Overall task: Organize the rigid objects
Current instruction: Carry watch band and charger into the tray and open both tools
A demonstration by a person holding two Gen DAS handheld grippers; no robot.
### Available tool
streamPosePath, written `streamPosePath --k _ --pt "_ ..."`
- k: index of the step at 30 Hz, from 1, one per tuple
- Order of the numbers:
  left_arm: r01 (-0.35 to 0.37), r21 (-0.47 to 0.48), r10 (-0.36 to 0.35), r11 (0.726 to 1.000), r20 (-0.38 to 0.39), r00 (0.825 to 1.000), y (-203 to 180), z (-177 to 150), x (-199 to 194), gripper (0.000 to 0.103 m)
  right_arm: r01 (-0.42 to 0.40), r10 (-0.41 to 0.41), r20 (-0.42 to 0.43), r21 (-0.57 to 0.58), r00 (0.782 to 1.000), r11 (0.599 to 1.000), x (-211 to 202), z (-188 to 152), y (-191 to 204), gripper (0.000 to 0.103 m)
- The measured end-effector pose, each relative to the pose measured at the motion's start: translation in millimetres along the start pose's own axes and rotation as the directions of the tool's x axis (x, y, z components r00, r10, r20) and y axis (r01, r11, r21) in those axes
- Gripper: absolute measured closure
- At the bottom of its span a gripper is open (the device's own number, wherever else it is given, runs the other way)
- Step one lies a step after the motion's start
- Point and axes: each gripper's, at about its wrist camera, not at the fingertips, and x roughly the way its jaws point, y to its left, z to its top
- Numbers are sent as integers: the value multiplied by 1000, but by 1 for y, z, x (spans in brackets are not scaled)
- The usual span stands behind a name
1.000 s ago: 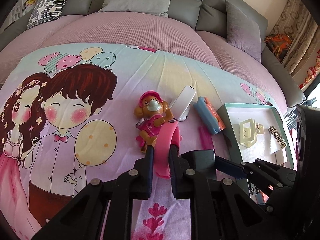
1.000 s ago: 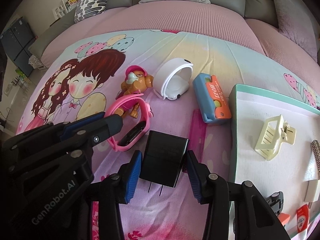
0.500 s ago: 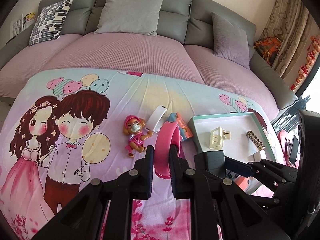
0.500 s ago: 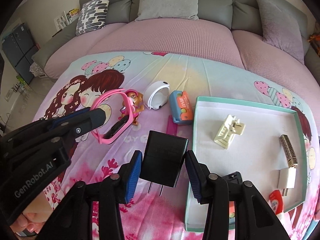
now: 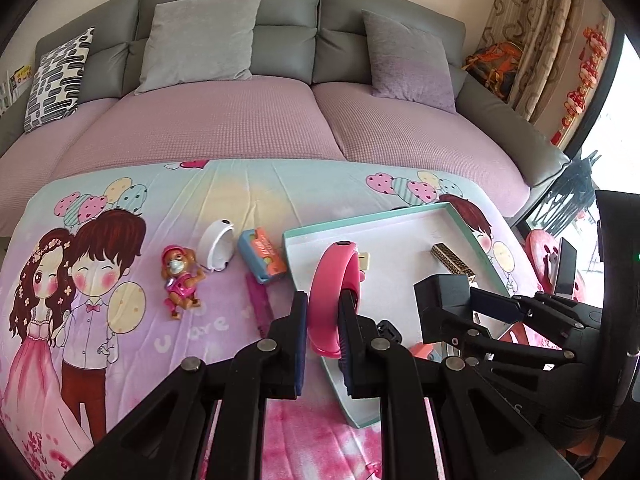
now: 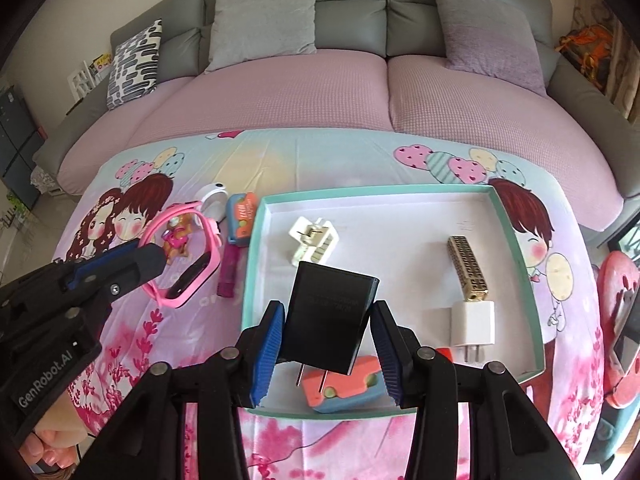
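Pink watch [image 5: 334,280] between the left jaws; black charger [image 6: 330,316] between the blue-padded right jaws. Beyond them, a white tray [image 6: 400,216] with teal rim lies on a pastel cartoon-print sheet [image 5: 256,192]; sofa [image 5: 288,40] grey.

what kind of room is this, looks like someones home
Most likely a home living room: a big grey sofa with throw cushions, patterned curtains by a window, and a cartoon-print sheet spread in front as the work surface.
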Motion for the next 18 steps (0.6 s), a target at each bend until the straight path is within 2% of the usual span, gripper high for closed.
streamPosePath --k 9,18 --pt "16 32 -14 999 -64 998 -36 -5 43 88 17 -14 -33 91 999 996 19 -12 -55 56" --pt "48 45 -44 998 -103 994 -60 -4 81 88 25 -20 -53 97 998 995 40 -15 -77 55"
